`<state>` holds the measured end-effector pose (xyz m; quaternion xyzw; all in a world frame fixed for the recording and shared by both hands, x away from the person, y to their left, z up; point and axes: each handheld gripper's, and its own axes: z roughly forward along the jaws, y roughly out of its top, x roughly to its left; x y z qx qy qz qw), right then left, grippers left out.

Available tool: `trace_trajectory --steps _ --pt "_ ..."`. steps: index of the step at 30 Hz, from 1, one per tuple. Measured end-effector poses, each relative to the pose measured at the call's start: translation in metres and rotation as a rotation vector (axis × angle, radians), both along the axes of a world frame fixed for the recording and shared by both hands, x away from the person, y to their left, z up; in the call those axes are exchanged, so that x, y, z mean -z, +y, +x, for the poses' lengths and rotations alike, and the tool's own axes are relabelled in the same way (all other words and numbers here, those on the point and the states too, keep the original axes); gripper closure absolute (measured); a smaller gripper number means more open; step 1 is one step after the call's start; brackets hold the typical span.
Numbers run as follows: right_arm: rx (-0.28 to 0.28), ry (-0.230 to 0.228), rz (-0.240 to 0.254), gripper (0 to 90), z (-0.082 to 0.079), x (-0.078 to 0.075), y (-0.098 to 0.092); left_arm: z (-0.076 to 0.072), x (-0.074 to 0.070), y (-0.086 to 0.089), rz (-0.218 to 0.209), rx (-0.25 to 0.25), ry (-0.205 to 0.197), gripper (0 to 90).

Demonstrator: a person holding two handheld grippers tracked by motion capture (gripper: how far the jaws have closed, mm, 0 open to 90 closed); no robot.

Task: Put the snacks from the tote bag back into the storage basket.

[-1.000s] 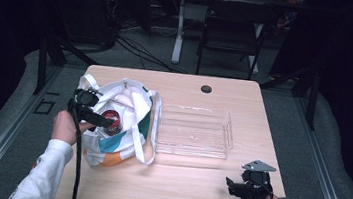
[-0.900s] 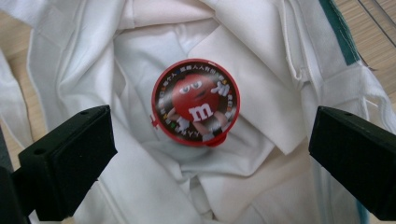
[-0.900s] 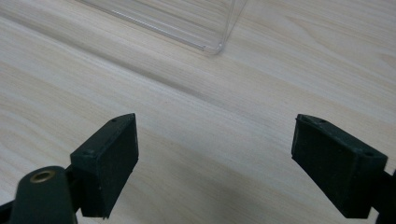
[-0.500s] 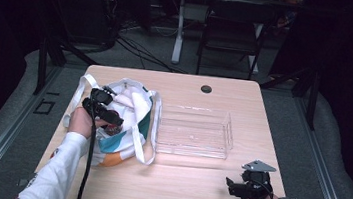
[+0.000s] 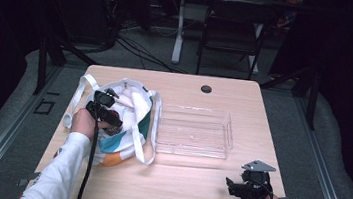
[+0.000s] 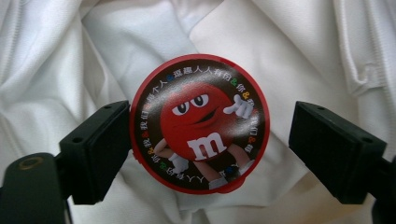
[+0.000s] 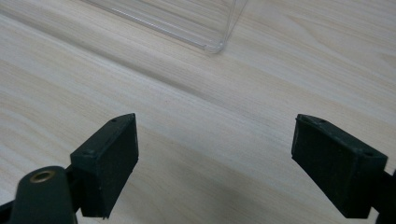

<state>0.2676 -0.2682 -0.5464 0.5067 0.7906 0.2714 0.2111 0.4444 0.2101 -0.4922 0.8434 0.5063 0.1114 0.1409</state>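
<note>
A white tote bag (image 5: pixel 134 125) with teal and orange print lies at the table's left. My left gripper (image 5: pixel 107 113) reaches down into its mouth. In the left gripper view a round red candy tin (image 6: pixel 201 123) with a cartoon lid rests on the white fabric (image 6: pixel 70 56) between the jaws of my left gripper (image 6: pixel 210 135). These jaws have just been closing: the left pad (image 6: pixel 105 144) meets the tin's rim, while the right pad (image 6: pixel 327 144) stands apart from it. My right gripper (image 5: pixel 231 185) rests open at the front right edge, with bare wood between the jaws of my right gripper (image 7: pixel 215 144).
A clear plastic tray (image 5: pixel 192 144) lies at the table's middle, its near corner (image 7: pixel 210 44) ahead of the right gripper. A black grommet (image 5: pixel 206 89) sits near the far edge. A chair (image 5: pixel 232 30) and cables stand beyond the table.
My left hand has moved right and down, from the bag's left rim into its mouth. The right gripper has stayed in place.
</note>
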Motion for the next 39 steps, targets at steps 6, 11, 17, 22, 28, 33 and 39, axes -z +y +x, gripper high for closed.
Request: trace_trajectory --steps 6,11,17,22,28,33,39 --pt "0.000 -0.001 0.000 14.3 0.0000 -0.0001 -0.0002 0.0004 -0.0011 -0.0011 0.031 0.004 0.008 19.6" --pt "-0.002 -0.001 0.000 14.3 -0.0001 -0.0001 0.0001 0.0025 -0.0004 0.0012 0.035 -0.008 0.009 21.0" --pt "-0.001 0.000 -0.004 14.3 0.0002 0.0002 0.0000 0.0046 0.0023 0.0047 0.020 -0.019 0.026 23.4" --pt "-0.002 0.000 0.001 14.3 0.0000 0.0000 -0.0003 0.0058 0.0041 0.0062 0.006 -0.020 0.032 25.2" --pt "-0.003 0.000 0.001 14.3 -0.0001 0.0000 -0.0003 0.0054 0.0025 0.0051 0.014 -0.006 0.035 25.7" --pt "-0.003 -0.005 0.003 14.3 0.0001 0.0003 -0.0009 0.0040 -0.0011 0.0066 0.003 0.000 0.026 26.1" --pt "-0.004 -0.008 -0.002 14.3 0.0002 0.0005 -0.0009 0.0031 -0.0043 0.0067 0.009 0.006 0.018 26.2"
